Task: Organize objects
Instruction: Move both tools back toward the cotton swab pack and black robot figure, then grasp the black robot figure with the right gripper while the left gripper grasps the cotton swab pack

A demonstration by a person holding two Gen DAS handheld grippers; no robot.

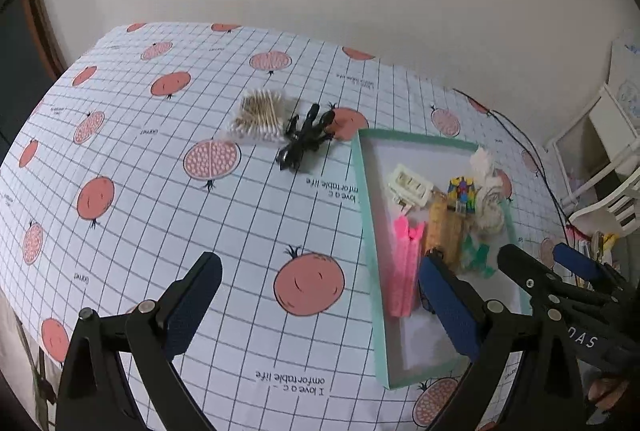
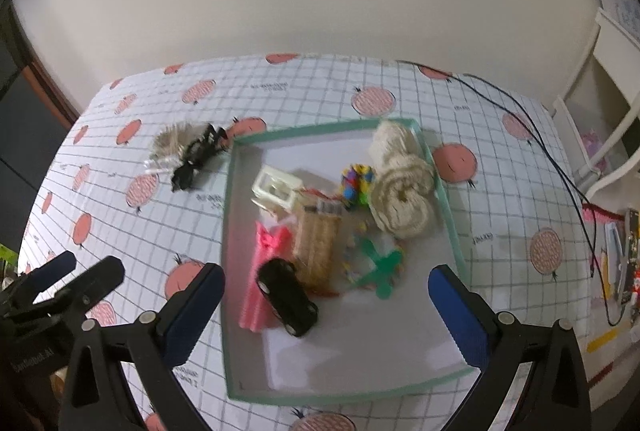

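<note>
Hovering near, both grippers, left and right, spread their fingers wide, holding nothing. Farther left of the tray, the black clip lies on the tabletop beside swabs; light, stiff, probably best pinched across its body.

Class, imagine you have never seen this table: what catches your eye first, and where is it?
First, the green-rimmed tray on the pomegranate-print tablecloth, crowded with small things, a black toy car nearest the camera. Left of the tray, outside it, a black toy insect lies beside a pack of cotton swabs.
</note>
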